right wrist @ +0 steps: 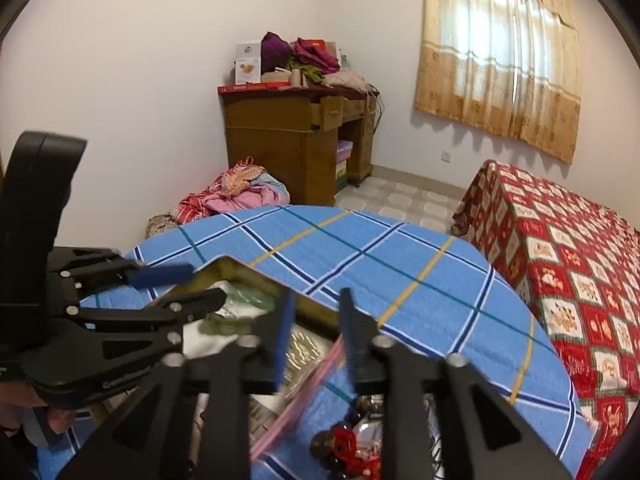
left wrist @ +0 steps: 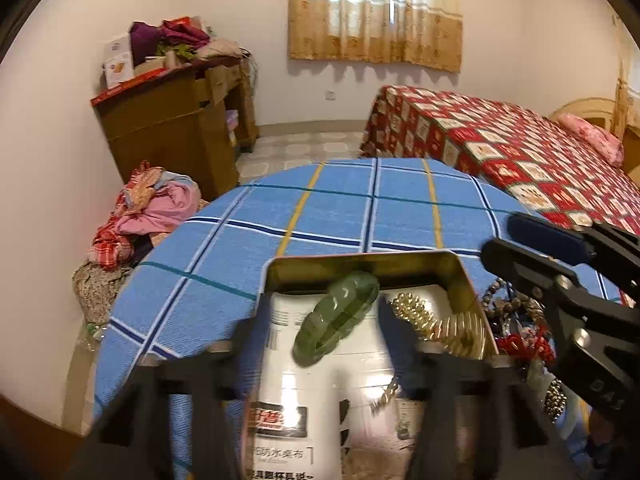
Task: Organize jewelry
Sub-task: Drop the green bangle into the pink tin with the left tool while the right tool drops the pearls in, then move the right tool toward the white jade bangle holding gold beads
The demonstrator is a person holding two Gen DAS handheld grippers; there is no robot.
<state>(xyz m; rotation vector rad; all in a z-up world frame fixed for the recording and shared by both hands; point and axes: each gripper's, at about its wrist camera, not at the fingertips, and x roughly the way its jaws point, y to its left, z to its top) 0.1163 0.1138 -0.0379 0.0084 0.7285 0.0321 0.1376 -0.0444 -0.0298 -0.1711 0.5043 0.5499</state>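
Observation:
A gold tin [left wrist: 360, 258] stands on the round table's blue plaid cloth [left wrist: 320, 208], lined with white printed packaging. A green bangle [left wrist: 336, 316] lies tilted over that lining, between the wide-apart fingers of my left gripper [left wrist: 323, 310]; neither pad touches it. A gold bead chain [left wrist: 416, 312] lies in the tin's right side. My right gripper [right wrist: 316, 320] hovers by the tin's near corner, jaws partly apart. A clear zip bag with a pink strip [right wrist: 296, 396] lies under them. Loose beads and a red ornament [right wrist: 348, 444] lie below. The left gripper [right wrist: 208, 284] shows open over the tin [right wrist: 224, 264].
A bed with a red patchwork cover [left wrist: 520, 160] stands right of the table. A wooden desk piled with clothes and boxes [left wrist: 180, 120] is against the far wall, with a heap of clothes [left wrist: 152, 208] on the floor beside the table. More beaded jewelry [left wrist: 516, 308] lies right of the tin.

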